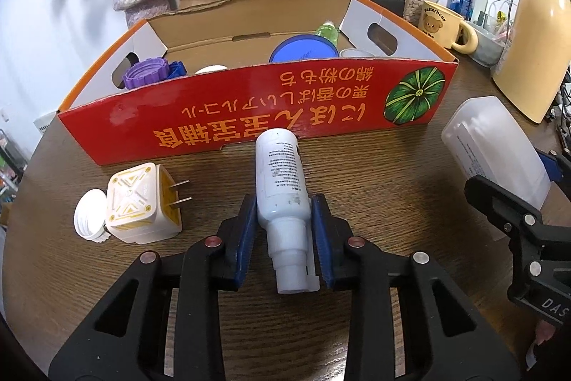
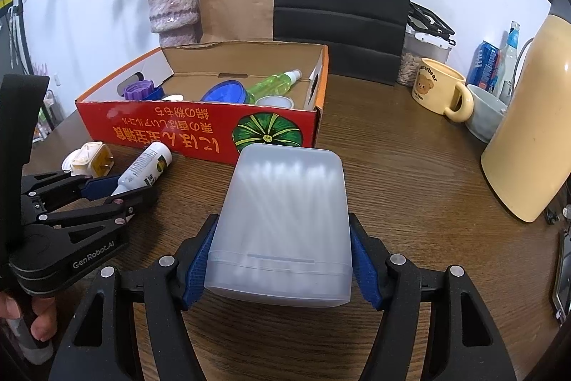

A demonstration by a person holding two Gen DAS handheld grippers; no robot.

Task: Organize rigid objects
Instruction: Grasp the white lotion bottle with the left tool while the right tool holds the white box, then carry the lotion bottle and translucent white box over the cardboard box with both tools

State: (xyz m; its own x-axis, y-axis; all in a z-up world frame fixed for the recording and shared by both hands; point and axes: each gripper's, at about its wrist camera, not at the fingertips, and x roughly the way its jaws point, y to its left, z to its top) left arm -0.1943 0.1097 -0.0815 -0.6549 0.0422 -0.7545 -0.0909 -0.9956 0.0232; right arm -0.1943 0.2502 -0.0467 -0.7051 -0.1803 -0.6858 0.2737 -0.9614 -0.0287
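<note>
Two clamped jaws: white bottle [image 1: 282, 174] lengthwise, base boxward; translucent box [image 2: 282, 220] likewise.

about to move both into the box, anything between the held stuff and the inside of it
Only the box's red front wall stands between the white bottle in the left gripper and the inside. The same wall faces the cotton swab case in the right gripper. Both must go over it.

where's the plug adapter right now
In the left wrist view the plug adapter lies on the table, left of the held white bottle, against a white cap, before the red box.
</note>
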